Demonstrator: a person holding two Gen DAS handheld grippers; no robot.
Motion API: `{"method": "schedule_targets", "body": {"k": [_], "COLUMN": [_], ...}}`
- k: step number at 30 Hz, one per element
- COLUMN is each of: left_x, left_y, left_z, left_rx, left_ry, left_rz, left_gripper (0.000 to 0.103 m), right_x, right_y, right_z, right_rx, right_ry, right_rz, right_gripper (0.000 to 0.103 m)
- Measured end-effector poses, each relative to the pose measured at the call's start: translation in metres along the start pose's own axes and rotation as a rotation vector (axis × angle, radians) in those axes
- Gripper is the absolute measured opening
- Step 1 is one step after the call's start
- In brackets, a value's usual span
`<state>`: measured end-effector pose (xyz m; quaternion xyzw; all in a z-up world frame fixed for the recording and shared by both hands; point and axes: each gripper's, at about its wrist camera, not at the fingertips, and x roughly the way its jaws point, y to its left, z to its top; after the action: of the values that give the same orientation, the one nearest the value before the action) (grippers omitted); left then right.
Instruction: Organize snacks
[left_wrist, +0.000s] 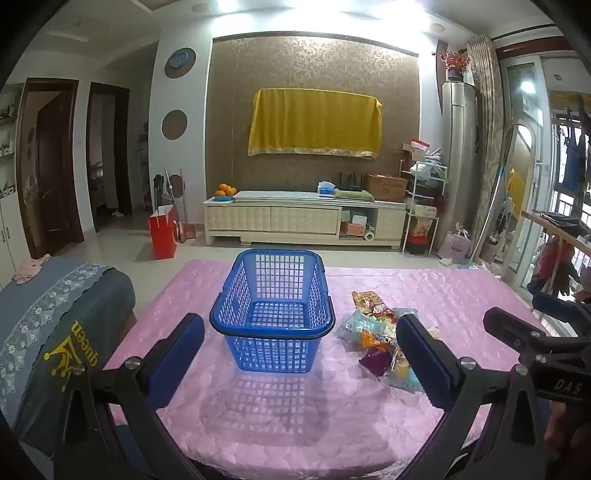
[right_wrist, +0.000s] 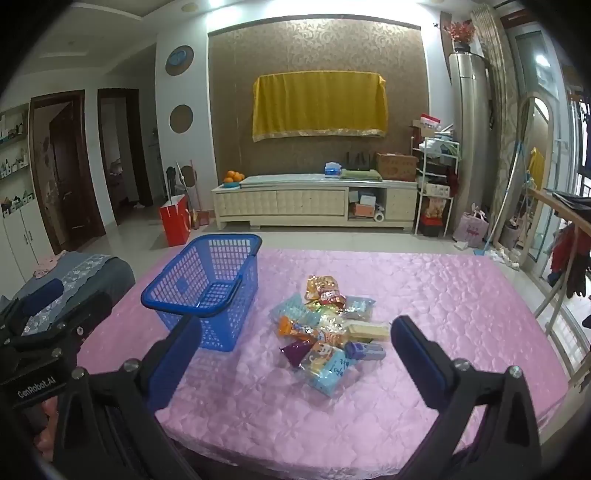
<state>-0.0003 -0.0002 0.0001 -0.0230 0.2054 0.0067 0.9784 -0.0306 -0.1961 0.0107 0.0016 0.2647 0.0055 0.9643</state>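
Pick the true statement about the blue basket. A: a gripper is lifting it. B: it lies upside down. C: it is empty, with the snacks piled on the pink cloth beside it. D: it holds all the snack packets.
C: the blue basket shows only its bare mesh floor, while the snack packets lie heaped on the pink cloth next to it.

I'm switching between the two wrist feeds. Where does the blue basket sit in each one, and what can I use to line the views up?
Left wrist view: the blue basket stands at centre, framed between the open fingers of the left gripper.
Right wrist view: the same basket stands left of centre, behind the left finger of the right gripper.
Shared landmark: the snack pile lies just right of the basket on the pink tablecloth.
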Motion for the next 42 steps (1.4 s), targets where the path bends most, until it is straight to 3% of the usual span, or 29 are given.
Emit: {"method": "schedule_targets", "body": {"k": [9, 14, 42], "left_x": [-0.005, -0.009, -0.005], "left_y": [0.003, 0.004, -0.001], "left_z": [-0.002, -0.001, -0.004], "left_rx": [-0.001, 0.003, 0.006], "left_ry": [-0.001, 0.000, 0.034], "left_rz": [-0.016, -0.020, -0.036], "left_gripper": [0.103, 0.103, 0.103], "right_x": [0.001, -0.008, -0.004], "right_y": [0.005, 0.004, 0.008], "right_z": [-0.015, -0.001, -0.006], "right_rx": [0.004, 0.002, 0.016], "right_ry": [-0.017, -0.010, 0.027], "right_rz": [0.001, 0.008, 0.018], "right_gripper": [0.103, 0.103, 0.103]}}
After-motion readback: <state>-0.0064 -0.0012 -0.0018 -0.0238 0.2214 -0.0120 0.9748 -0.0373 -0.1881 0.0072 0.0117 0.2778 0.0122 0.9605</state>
